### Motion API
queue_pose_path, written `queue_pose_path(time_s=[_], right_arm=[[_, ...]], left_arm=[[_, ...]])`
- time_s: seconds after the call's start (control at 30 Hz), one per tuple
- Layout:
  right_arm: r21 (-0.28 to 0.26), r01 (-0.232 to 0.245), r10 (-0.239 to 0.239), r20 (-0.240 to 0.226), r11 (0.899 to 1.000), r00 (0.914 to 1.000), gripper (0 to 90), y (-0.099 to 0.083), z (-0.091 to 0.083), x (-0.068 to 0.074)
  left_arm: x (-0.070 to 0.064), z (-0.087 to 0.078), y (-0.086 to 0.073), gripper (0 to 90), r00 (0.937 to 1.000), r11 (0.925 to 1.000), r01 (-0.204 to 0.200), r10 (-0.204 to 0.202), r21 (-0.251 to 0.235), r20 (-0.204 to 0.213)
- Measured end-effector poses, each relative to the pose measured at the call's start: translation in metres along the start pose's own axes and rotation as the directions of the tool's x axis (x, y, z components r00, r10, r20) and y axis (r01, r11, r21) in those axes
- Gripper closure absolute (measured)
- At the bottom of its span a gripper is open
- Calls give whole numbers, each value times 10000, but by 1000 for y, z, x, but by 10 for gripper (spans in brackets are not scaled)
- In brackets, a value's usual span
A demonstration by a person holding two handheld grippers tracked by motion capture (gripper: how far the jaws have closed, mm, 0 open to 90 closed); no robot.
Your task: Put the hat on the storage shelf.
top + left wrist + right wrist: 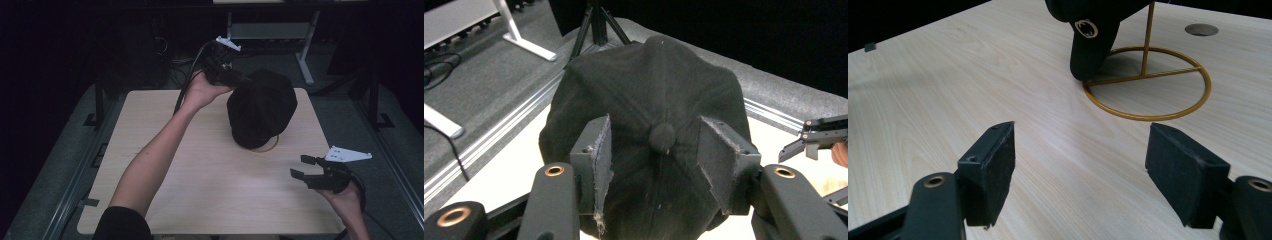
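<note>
Black cap (261, 107) sits on a gold wire stand (1148, 85), upper centre of the high view, on the tabletop (200, 175); left hand-held gripper (235, 79) at the cap's upper-left edge; in the left gripper view its jaws stand wide apart over the crown, one either side of the top button (661, 137), gripping nothing; right hand-held gripper (302, 167) at lower right, well apart from the cap, jaws wide open, empty, cap at top of its view.
</note>
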State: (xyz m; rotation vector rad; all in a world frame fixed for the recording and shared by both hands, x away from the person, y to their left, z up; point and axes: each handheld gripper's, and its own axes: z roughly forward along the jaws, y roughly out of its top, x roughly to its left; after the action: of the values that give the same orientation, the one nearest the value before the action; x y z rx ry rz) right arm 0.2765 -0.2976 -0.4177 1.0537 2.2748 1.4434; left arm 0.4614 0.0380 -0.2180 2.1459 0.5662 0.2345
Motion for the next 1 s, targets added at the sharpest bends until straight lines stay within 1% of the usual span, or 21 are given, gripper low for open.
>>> queue_pose_path(time_s=[0.03,0.1,0.17,0.23,0.43,0.47,0.73,0.87,0.9,0.93,1.0], right_arm=[[-2,8,-8,-4,10000,10000,278,0,0,0],[-14,18,-18,-15,10000,10000,278,0,1,0],[-27,-15,14,-14,10000,10000,277,1,2,0],[-4,-10,10,-16,10000,10000,276,1,3,0],[20,28,-28,-5,10000,10000,275,2,4,1],[34,24,-24,8,10000,10000,275,2,4,1],[64,30,-30,99,10000,9999,265,2,6,3],[72,80,-81,110,9999,9999,260,2,7,3],[66,95,-96,115,9999,9999,257,2,8,3],[76,93,-94,116,9999,9999,257,2,8,3],[87,53,-55,140,9999,9999,254,3,9,4]], left_arm=[[0,-2,-2,473,10000,10000,16,-16,36,3],[-1,-5,-6,471,10000,10000,76,-76,-63,-28],[-1,-8,-10,471,10000,10000,10,-10,-26,-61],[-1,-10,-14,471,9999,10000,39,-40,-51,-130],[0,-12,-22,460,9996,9997,226,-228,-67,-184],[1,-12,-23,459,9997,9999,149,-149,-22,-182],[3,-14,-32,434,9993,9994,332,-332,-12,-195],[2,-16,-38,420,9992,9993,357,-359,-86,-201],[3,-17,-40,414,9994,9996,269,-270,-30,-225],[2,-17,-42,411,9991,9993,361,-362,-56,-212],[3,-18,-45,404,9992,9994,339,-339,29,-207]])
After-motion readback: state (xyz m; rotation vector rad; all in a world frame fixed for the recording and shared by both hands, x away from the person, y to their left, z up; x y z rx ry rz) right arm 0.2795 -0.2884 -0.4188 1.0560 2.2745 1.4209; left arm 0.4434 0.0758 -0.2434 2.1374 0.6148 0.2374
